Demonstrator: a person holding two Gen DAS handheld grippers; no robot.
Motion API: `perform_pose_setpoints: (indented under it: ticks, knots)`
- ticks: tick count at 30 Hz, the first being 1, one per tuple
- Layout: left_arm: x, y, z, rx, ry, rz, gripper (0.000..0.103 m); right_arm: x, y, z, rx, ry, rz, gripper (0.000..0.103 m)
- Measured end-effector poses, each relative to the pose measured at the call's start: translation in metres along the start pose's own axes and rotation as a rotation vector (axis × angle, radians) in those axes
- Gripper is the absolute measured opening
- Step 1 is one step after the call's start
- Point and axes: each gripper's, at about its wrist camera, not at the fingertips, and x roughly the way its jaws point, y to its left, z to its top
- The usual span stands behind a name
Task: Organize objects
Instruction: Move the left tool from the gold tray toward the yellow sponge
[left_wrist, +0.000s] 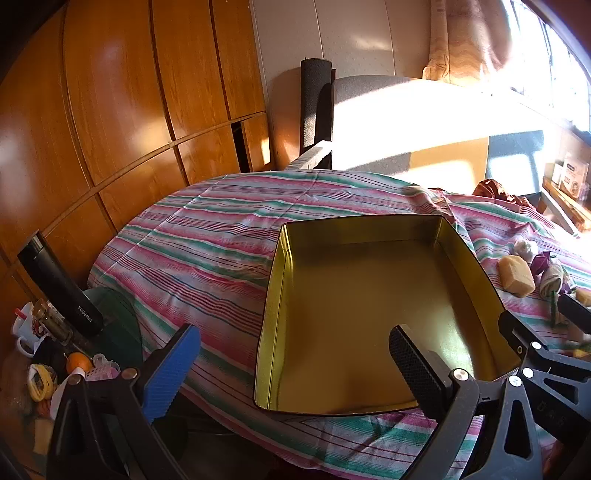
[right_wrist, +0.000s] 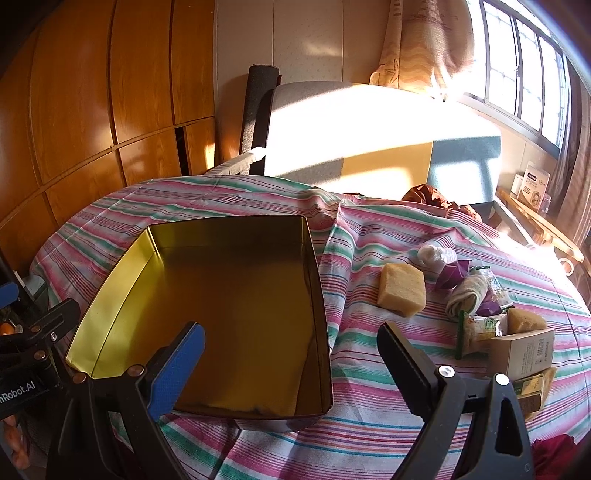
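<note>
An empty gold metal tin (left_wrist: 354, 317) (right_wrist: 221, 295) lies open on the striped cloth. My left gripper (left_wrist: 291, 369) hovers over the tin's near left corner, open, nothing between its fingers. My right gripper (right_wrist: 291, 365) hangs over the tin's near right corner, open and empty too. Right of the tin lies a pile: a yellow sponge block (right_wrist: 400, 290) (left_wrist: 517, 275), a white wad (right_wrist: 436, 256), purple paper (right_wrist: 456, 275), a rolled cloth (right_wrist: 467, 295), a green snack packet (right_wrist: 480, 330), a small cardboard box (right_wrist: 524, 352) and a second sponge piece (right_wrist: 524, 319).
The striped cloth (left_wrist: 207, 243) covers a rounded table. A black flask (left_wrist: 59, 284), mugs (left_wrist: 24, 328) and an orange (left_wrist: 77, 362) crowd the low left. Wooden cupboards (left_wrist: 110, 92) stand behind, a grey chair (right_wrist: 369, 129) at the back, a window (right_wrist: 524, 66) at the right.
</note>
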Motion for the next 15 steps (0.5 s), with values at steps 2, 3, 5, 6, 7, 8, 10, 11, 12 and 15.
perform_pose_setpoints:
  ticks: [2, 3, 5, 6, 7, 8, 10, 11, 12, 15]
  knots:
    - [0.000, -0.001, 0.000, 0.005, 0.002, -0.014, 0.103, -0.001, -0.002, 0.000, 0.000, -0.001, -0.002, 0.096]
    - [0.001, -0.001, 0.000, 0.008, 0.001, -0.022, 0.103, -0.001, -0.003, 0.000, 0.001, -0.002, -0.004, 0.096]
    - [0.001, -0.005, 0.000, 0.024, -0.004, -0.026, 0.103, -0.001, -0.005, 0.000, 0.003, -0.003, -0.009, 0.096]
    - [0.001, -0.008, 0.000, 0.038, -0.006, -0.033, 0.103, -0.001, -0.006, -0.001, 0.001, -0.002, -0.012, 0.096]
    - [0.001, -0.011, 0.000, 0.054, -0.006, -0.044, 0.103, -0.001, -0.007, -0.001, 0.001, -0.003, -0.014, 0.096]
    - [0.000, -0.014, -0.001, 0.065, -0.008, -0.058, 0.103, -0.002, -0.008, -0.001, 0.001, -0.004, -0.015, 0.096]
    - [-0.002, -0.019, -0.002, 0.083, -0.019, -0.094, 0.103, -0.002, -0.010, -0.001, 0.001, -0.006, -0.015, 0.096]
    - [-0.003, -0.021, -0.002, 0.090, -0.027, -0.115, 0.103, -0.003, -0.012, -0.001, 0.002, -0.007, -0.016, 0.096]
    - [-0.004, -0.024, -0.002, 0.097, -0.033, -0.142, 0.103, -0.003, -0.014, -0.001, 0.007, -0.008, -0.019, 0.096]
    - [-0.005, -0.031, -0.003, 0.094, -0.024, -0.250, 0.103, -0.003, -0.027, 0.000, 0.027, -0.011, -0.036, 0.096]
